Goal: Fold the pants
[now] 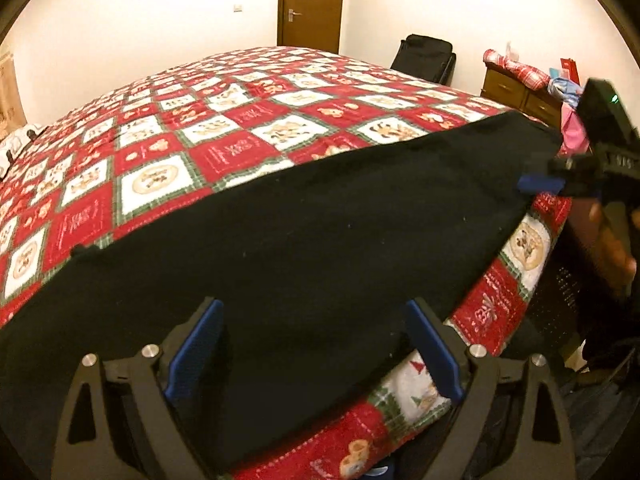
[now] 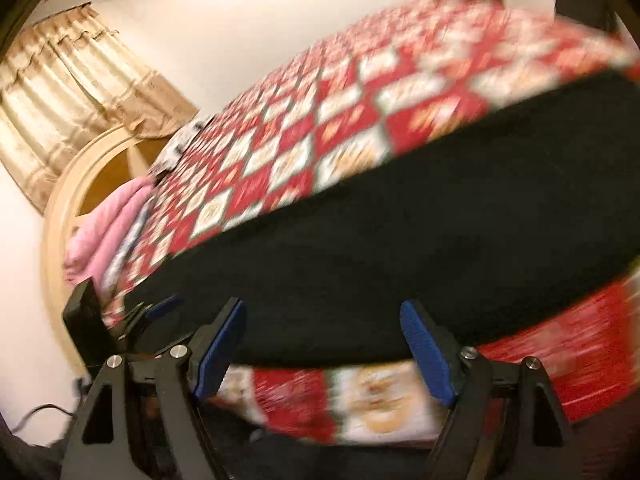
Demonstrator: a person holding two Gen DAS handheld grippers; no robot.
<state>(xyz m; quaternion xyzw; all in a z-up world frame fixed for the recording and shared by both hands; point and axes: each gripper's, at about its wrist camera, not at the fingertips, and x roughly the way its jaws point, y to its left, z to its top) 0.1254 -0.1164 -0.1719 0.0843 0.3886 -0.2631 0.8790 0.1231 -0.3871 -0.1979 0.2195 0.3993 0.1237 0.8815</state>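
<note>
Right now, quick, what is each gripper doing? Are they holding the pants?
Left gripper: open, holding nothing, above the near edge of the black pants.
Right gripper: open, holding nothing, at the same near edge.

Both grippers share one build: the left gripper and the right gripper have matte black angular arms with triangular cut-outs, round silver screw heads at the joints, and ribbed blue pads. A small green light glows on the right gripper's black housing.
</note>
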